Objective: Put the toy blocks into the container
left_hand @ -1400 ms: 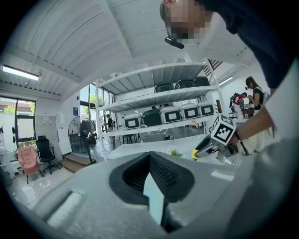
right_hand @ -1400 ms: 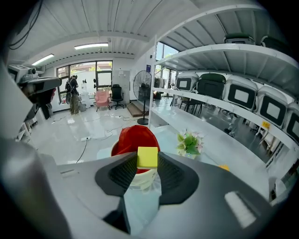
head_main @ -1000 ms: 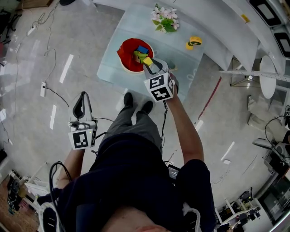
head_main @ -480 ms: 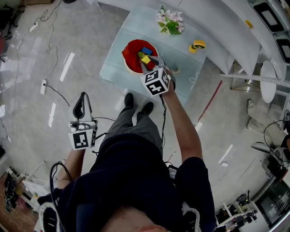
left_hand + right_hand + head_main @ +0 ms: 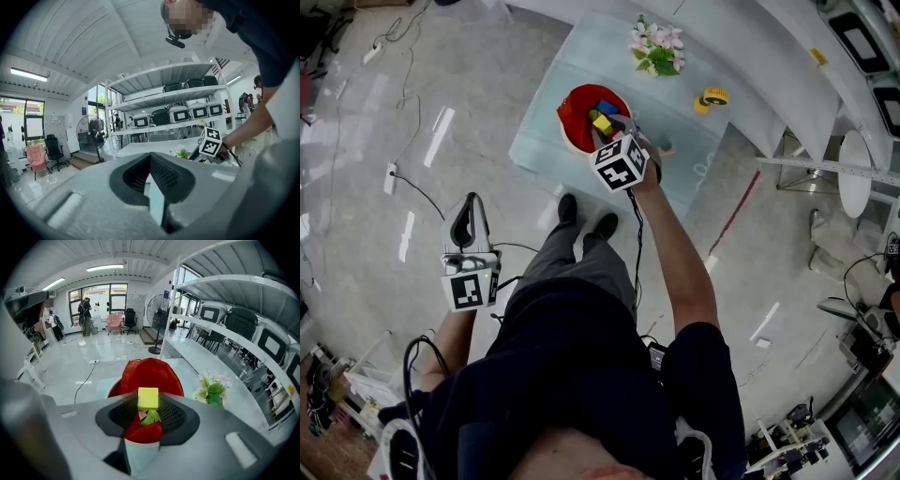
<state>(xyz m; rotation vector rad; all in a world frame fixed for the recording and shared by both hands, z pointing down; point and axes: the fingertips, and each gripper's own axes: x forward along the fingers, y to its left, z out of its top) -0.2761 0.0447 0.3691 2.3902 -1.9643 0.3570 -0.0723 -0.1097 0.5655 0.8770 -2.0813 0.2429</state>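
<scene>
Right claw: the right claw is closed partway onto a yellow block, which is pinched between its pads; the grip has been kept the same over the last second.

Left claw: the left claw is held low at the left of the head view, over the floor, with its jaws together and nothing in them; it has stayed where it was.

What has changed: the right claw has been carried up the frame and lowered. The yellow block, seen a second ago at the near rim of the red tub, is now seen over the tub's open mouth.

Where the blocks are: a blue block and a green block are already lying inside the tub. The yellow one is held just above them and has not yet been let go.

Setting: the tub stands on a pale surface in the upper middle of the head view, with a bunch of flowers well apart at the far edge.

Meaning for the task: the carry appears finished. It is judged that only opening the jaws is needed for this block to drop in.
</scene>
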